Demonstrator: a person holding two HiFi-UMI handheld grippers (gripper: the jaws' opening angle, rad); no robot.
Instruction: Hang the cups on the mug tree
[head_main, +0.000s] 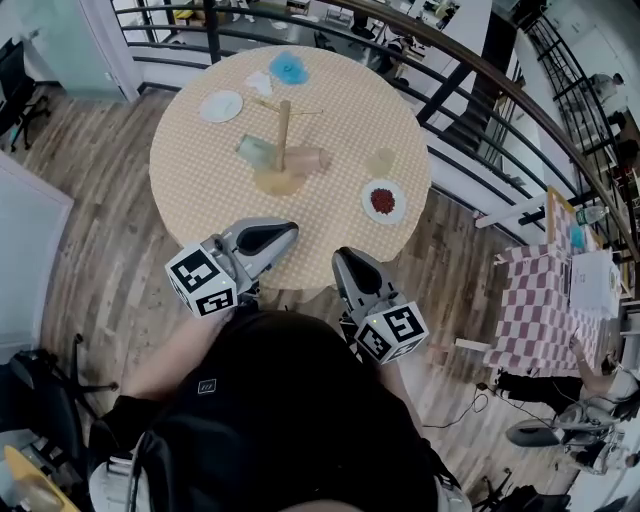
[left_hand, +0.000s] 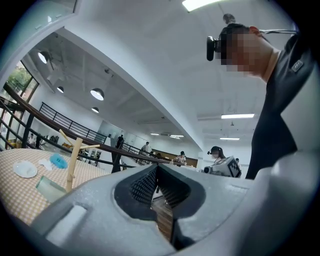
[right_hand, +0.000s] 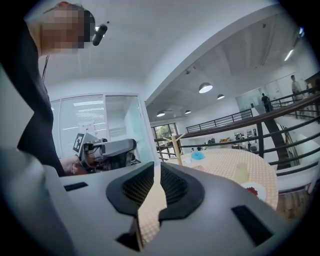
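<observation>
Two grippers hover over the near edge of the round table with the beige checked cloth (head_main: 190, 170), low in the head view, both pointing toward its middle. The left gripper (head_main: 283, 233) has its jaws pressed fully together with nothing between them. The right gripper (head_main: 345, 258) shows only a thin slit between its jaws, with the cloth visible through it, and it also carries nothing. Held about level and close to the person's body, they look set for an approach rather than a grasp.

The wooden mug tree (head_main: 284, 130) stands near the table's centre, above both grippers in the head view and well apart from them. As far as I can tell, no cup hangs on its pegs. A clear greenish glass cup (head_main: 257, 151) lies on its side just left of the trunk. A pinkish cup (head_main: 310, 158) lies on its side just right of it, by the round base. A pale yellowish cup (head_main: 381, 160) sits farther right, above a white plate with red food (head_main: 384, 200).

The cups cluster round the tree's foot, probably so either hand can reach one. The glass cup lies nearer the left gripper and the pinkish and yellowish cups nearer the right. Either gripper would need to spread its jaws well wider before taking a cup.
</observation>
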